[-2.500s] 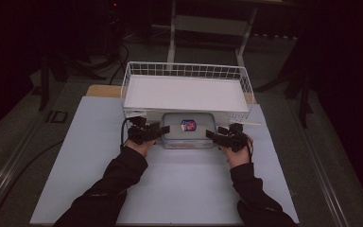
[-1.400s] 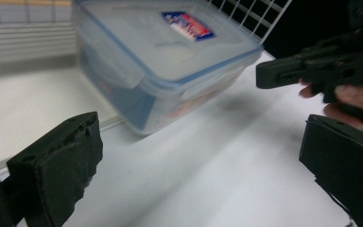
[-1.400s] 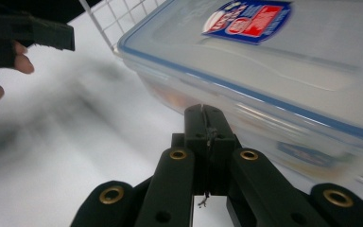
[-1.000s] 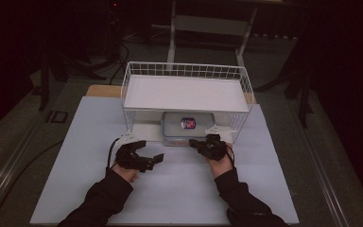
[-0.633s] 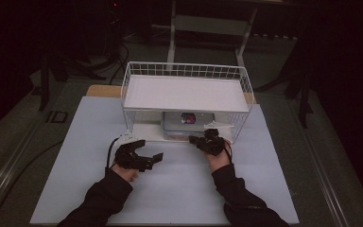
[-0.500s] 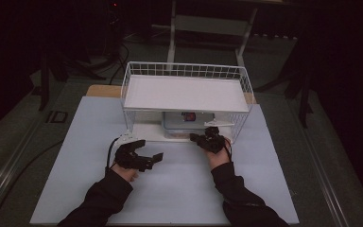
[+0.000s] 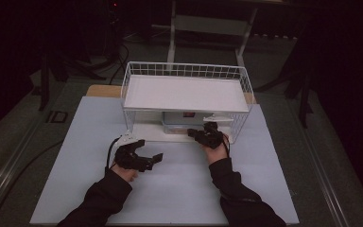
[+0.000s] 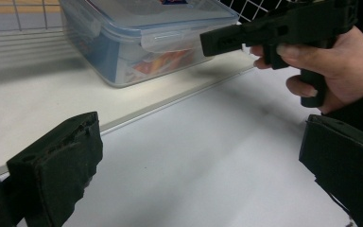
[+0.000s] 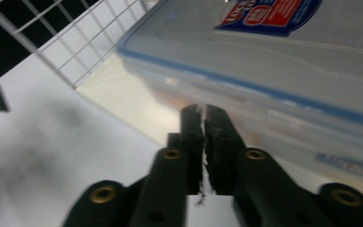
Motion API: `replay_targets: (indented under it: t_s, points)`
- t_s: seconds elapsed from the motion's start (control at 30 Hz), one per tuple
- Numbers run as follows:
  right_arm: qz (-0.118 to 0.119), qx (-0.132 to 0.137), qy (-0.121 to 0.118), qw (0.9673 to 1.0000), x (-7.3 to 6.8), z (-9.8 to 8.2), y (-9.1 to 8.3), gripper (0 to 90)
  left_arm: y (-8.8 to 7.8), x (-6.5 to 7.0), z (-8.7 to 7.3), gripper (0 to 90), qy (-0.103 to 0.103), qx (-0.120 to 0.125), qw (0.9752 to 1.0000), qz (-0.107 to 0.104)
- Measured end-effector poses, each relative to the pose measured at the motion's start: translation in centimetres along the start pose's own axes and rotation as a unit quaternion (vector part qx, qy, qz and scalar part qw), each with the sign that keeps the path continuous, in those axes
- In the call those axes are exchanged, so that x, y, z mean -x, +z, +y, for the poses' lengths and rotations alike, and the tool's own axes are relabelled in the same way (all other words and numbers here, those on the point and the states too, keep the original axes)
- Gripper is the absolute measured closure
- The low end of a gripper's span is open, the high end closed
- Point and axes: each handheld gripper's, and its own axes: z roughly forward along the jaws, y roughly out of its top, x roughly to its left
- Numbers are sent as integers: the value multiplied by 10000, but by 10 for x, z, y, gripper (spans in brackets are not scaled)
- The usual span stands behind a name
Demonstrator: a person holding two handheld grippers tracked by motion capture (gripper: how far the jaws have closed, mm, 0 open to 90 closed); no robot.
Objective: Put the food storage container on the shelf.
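Observation:
A clear plastic box [image 7: 185, 124] with a blue-rimmed lid and a red-and-blue label sits on the bottom board under the white wire rack [image 7: 184, 71]. My right gripper [image 7: 192, 135] is shut with nothing between its jaws, and its tips rest against the box's near side wall [image 9: 283, 123]. In the left gripper view the box [image 8: 137, 42] lies ahead, with the right gripper [image 8: 227, 40] at its front corner. My left gripper [image 7: 150, 152] is held open over the white table, back from the rack, its jaws wide apart and nothing between them.
The rack's white top shelf [image 7: 184, 93] covers most of the box from above. Wire side walls [image 9: 71, 52] close in the lower space at both ends. The white table top [image 7: 179, 189] spreads out in front of the rack, dark floor around it.
The box has gone from the rack's front edge to deeper underneath it, with my shut right gripper following it forward. My left gripper let go, drew back toward the person and stayed open.

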Motion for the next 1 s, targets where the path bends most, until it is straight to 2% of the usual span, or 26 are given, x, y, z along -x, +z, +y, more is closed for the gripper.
replay_targets:
  t_s: [0.07, 0.13, 0.2, 0.3, 0.4, 0.43, 0.5, 0.67, 0.77, 0.9, 1.0]
  points:
    - [41, -8, -203, 9998, -4, -4, -5, 723, -2, 1, 1, 4, -10, 26, 10000, -16]
    - [49, -16, -274, 9996, -7, -9, -12, 640, -3, 2, 1, 4, 26, 26, 10000, -28]
    - [121, 25, -343, 9993, -9, -14, -19, 501, -5, 3, 2, 3, 76, 19, 10000, -31]
    - [201, 138, -380, 9990, -13, -24, -30, 349, -7, 5, 2, 3, 118, 35, 9999, -42]
    - [268, 216, -393, 9986, -16, -33, -39, 262, -8, 6, 0, 4, 143, 4, 9999, -67]
    - [268, 216, -393, 9986, -16, -33, -39, 262, -8, 6, 0, 3, 143, 4, 9999, -67]
    - [382, 240, -369, 9983, -16, -40, -47, 197, -8, 7, -2, 4, 137, -20, 9998, -128]
    - [338, 237, -477, 9980, -14, -54, -64, 172, -8, 10, -5, 4, 210, -63, 9996, -199]
    - [219, 242, -572, 9978, -10, -61, -73, 175, -7, 12, -6, 4, 257, -82, 9994, -234]
    - [169, 256, -566, 9979, -4, -68, -83, 177, -6, 14, -6, 4, 335, -68, 9991, -237]
    - [109, 199, -523, 9984, 0, -74, -85, 180, -5, 14, -7, 4, 315, -70, 9991, -259]
